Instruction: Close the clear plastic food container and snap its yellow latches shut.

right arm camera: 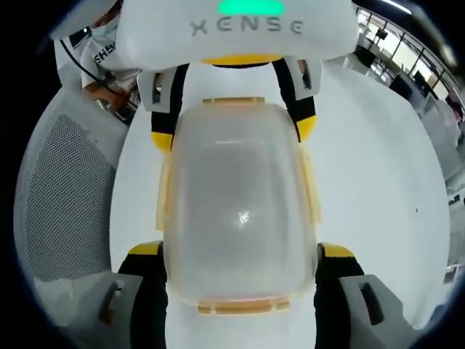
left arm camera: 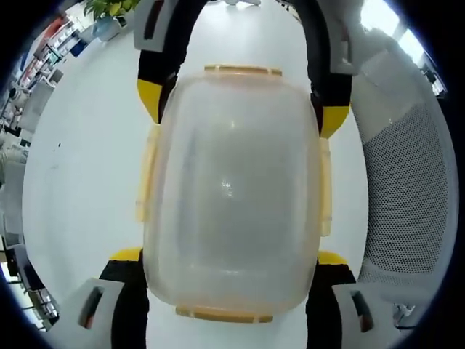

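- A clear plastic food container [left arm camera: 232, 193] sits on a white worktop [left arm camera: 80, 182], with its lid on top.
- In the left gripper view, the left gripper [left arm camera: 229, 270] has its two black fingers [left arm camera: 125, 291] with yellow tips spread wide, one on each side of the near end of the box.
- The yellow tips look to be right at the sides of the box, but I cannot tell if they press it.
- In that same view the right gripper [left arm camera: 241, 98] comes in from the far side, its fingers wide apart at the other end of the box.
- In the right gripper view it is the other way round: the right gripper [right arm camera: 243, 262] is near and the left gripper [right arm camera: 234, 131] is far, and both are spread wide beside the box.
- The yellow latches [left arm camera: 227, 315] show at the ends and along the long sides. I cannot tell if they are snapped.
- A white mesh chair [left arm camera: 410, 196] stands just past the worktop edge.
- The left gripper view shows a green plant [left arm camera: 109, 9] far off.
- The right gripper view shows a green light [right arm camera: 251, 7] on the other gripper's white body.
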`<state>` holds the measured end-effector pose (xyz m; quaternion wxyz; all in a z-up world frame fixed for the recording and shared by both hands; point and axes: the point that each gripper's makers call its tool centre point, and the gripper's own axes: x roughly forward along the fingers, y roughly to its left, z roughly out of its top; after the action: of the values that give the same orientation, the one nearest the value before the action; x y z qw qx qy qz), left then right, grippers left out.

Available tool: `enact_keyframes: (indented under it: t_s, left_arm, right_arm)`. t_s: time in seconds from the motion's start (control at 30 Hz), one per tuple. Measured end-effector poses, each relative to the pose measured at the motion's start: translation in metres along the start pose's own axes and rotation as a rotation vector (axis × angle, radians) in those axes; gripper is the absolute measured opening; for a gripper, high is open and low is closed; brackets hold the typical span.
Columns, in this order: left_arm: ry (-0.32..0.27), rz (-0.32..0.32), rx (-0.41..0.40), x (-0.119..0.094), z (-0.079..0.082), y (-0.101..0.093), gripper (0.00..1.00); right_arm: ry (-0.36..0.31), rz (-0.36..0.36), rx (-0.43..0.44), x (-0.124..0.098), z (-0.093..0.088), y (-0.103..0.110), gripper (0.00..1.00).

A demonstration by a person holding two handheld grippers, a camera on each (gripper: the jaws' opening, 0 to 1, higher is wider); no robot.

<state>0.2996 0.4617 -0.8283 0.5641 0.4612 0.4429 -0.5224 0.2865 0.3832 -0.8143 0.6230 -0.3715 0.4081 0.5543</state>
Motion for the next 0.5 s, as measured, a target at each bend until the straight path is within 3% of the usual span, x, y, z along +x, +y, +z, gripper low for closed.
enact_keyframes:
  t_s: [0.5]
  left_arm:
    - [-0.009, 0.0, -0.007, 0.0, 0.001, 0.019, 0.89]
  right_arm:
    - [-0.007, 0.001, -0.005, 0.001, 0.002, -0.02, 0.81]
